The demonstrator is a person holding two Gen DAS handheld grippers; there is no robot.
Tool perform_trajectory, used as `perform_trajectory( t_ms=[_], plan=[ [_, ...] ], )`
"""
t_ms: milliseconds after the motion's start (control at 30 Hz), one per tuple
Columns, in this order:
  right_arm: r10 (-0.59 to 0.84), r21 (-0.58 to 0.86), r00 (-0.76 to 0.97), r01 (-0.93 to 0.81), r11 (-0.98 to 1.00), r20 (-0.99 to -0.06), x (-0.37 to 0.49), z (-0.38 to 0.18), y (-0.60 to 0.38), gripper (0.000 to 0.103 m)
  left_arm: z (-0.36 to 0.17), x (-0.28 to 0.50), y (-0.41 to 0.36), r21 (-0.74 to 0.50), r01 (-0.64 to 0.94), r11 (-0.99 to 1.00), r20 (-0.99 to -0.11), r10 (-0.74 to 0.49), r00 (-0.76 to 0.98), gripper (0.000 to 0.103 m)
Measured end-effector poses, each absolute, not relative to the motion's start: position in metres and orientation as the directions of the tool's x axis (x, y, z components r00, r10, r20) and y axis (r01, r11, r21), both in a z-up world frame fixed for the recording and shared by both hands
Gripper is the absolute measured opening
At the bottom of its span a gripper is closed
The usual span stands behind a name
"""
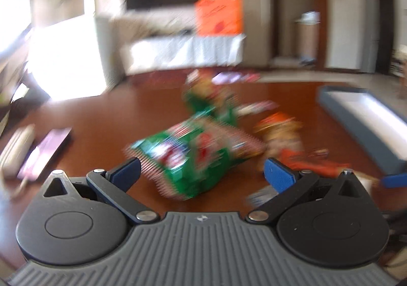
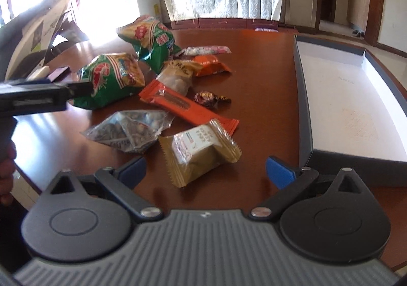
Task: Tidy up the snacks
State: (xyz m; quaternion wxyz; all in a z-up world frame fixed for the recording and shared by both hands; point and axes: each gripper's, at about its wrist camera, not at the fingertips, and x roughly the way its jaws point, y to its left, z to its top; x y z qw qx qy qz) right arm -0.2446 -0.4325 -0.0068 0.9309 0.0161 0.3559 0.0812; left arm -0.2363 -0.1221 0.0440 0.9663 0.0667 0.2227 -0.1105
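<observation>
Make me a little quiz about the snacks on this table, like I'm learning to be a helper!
1. True or false: the box already holds snacks.
2. Which snack lies nearest the right tongs? A) gold packet B) green bag C) round candy
3. Fill in: both the left tongs and the right tongs are ____ and hold nothing.

Key: 1 false, it is empty. 2 A. 3 open.

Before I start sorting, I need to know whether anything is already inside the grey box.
The grey box shows only its bare white floor, with no snacks on it. The near wall hides a strip of floor right behind it.
</observation>
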Motion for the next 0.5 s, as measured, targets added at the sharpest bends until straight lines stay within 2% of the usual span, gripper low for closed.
perform_trajectory(
  t_ms=[67, 200, 500],
  plan=[
    [0.155, 0.086, 0.716, -0.131, 0.988, -0.68, -0.243, -0.011, -0.432, 0.102, 0.043, -0.242, -0.138, 0.117, 0.315, 0.942, -0.437, -0.236, 0.868, 0.103],
    [0.129, 0.027, 0.722, -0.151, 0.988, -0.68, -0.247, -0.016, -0.426, 0.103, 0.035, -0.238, -0.163, 0.134, 0.391, 0.91, -0.486, -0.284, 0.827, 0.103],
    [0.138, 0.017, 0.742, -0.168, 0.986, -0.657, -0.252, -0.019, -0.426, 0.103, 0.015, -0.235, -0.19, 0.134, 0.424, 0.896, -0.55, -0.289, 0.783, 0.103]
  ],
)
